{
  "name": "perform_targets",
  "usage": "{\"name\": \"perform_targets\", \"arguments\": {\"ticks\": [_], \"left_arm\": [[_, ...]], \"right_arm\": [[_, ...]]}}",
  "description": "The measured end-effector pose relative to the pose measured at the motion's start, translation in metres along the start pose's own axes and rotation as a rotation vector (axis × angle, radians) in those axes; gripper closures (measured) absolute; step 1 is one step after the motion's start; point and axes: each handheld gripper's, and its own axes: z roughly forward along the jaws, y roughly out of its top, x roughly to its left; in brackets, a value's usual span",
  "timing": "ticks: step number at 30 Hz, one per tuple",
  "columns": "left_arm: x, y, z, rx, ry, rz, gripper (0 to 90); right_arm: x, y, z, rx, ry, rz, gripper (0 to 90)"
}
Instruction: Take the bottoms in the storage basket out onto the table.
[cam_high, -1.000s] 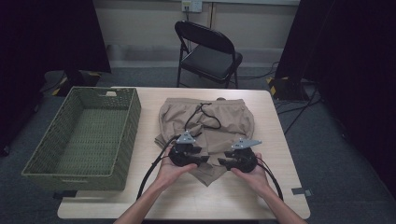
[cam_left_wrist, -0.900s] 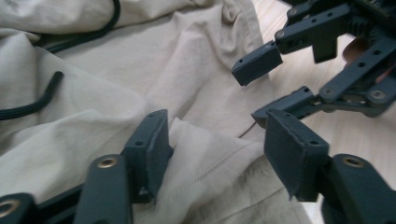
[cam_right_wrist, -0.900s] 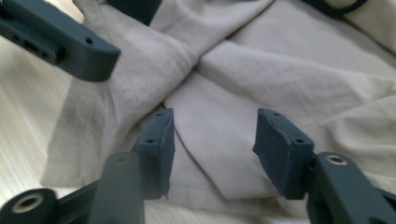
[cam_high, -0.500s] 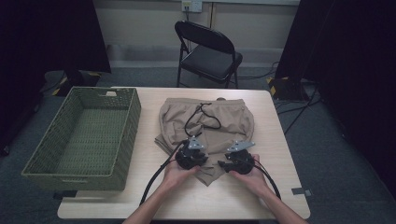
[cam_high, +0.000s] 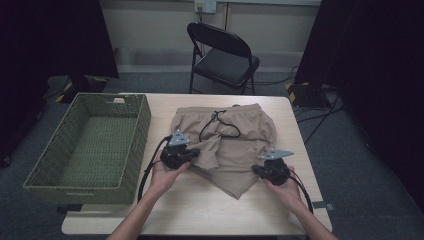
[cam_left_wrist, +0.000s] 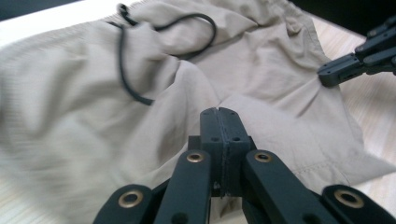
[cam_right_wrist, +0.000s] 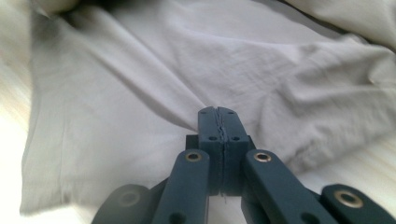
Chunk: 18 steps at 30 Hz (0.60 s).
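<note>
Tan shorts (cam_high: 235, 150) with a black drawstring (cam_high: 220, 127) lie on the wooden table (cam_high: 200, 210). My left gripper (cam_high: 196, 155) is shut on a raised fold of the shorts' left leg; its jaws have just been closing on the cloth. In the left gripper view the closed tips (cam_left_wrist: 219, 113) pinch bunched fabric (cam_left_wrist: 154, 84). My right gripper (cam_high: 256, 170) is shut on the shorts' right edge, its jaws also just closed. Creases run out from its closed tips (cam_right_wrist: 219, 112) across the cloth (cam_right_wrist: 140, 79). The right gripper (cam_left_wrist: 355, 63) also appears far off in the left gripper view.
A green woven basket (cam_high: 145, 125) stands on the left of the table, close to my left hand. A black folding chair (cam_high: 225, 55) is behind the table. Bare tabletop lies in front of the shorts.
Both grippers' jaws have shut on the shorts. My hands have moved apart: the left went left and up with a fold, the right went right, spreading the lower cloth.
</note>
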Motion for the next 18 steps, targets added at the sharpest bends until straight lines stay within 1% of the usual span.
{"name": "perform_targets", "arguments": {"ticks": [3, 5, 6, 7, 8, 9, 10, 11, 13, 14, 15, 16, 17, 18], "left_arm": [[0.004, -0.001, -0.009, -0.004, 0.016, -0.004, 90.0], [0.004, -0.002, -0.013, -0.001, 0.011, -0.009, 90.0], [0.003, -0.004, -0.013, 0.005, 0.006, -0.009, 90.0], [0.002, -0.005, -0.013, 0.018, 0.004, 0.004, 90.0], [0.0, -0.007, -0.012, 0.026, 0.005, 0.016, 90.0], [0.0, -0.008, -0.011, 0.022, -0.001, 0.012, 90.0], [0.0, -0.01, -0.009, 0.023, -0.008, 0.004, 90.0], [0.0, -0.012, -0.007, 0.02, -0.014, -0.002, 90.0], [0.0, -0.018, -0.001, 0.037, -0.013, -0.006, 90.0], [0.0, -0.021, 0.001, 0.04, -0.006, -0.009, 90.0], [0.0, -0.024, 0.004, 0.045, -0.007, -0.018, 90.0], [0.001, -0.026, 0.006, 0.049, -0.002, -0.026, 90.0], [0.002, -0.027, 0.007, 0.055, 0.002, -0.028, 89.9], [0.003, -0.029, 0.009, 0.062, 0.002, -0.031, 89.9]], "right_arm": [[-0.015, -0.011, -0.013, 0.003, -0.051, 0.03, 89.6], [-0.026, -0.017, -0.022, -0.001, -0.091, 0.068, 89.0], [-0.03, -0.019, -0.027, -0.009, -0.107, 0.083, 87.2], [-0.032, -0.02, -0.03, -0.02, -0.118, 0.093, 82.4], [-0.032, -0.02, -0.034, -0.04, -0.108, 0.107, 74.3], [-0.029, -0.018, -0.036, -0.064, -0.096, 0.112, 69.9], [-0.024, -0.015, -0.037, -0.083, -0.08, 0.106, 67.2], [-0.018, -0.011, -0.036, -0.09, -0.055, 0.091, 63.6], [-0.004, -0.002, -0.029, -0.098, 0.0, 0.068, 62.1], [0.004, 0.003, -0.024, -0.098, 0.029, 0.049, 62.5], [0.012, 0.008, -0.018, -0.094, 0.046, 0.03, 62.9], [0.019, 0.013, -0.012, -0.094, 0.075, 0.021, 64.1], [0.026, 0.017, -0.004, -0.084, 0.103, 0.011, 64.5], [0.032, 0.02, 0.003, -0.073, 0.127, -0.009, 64.4]]}}
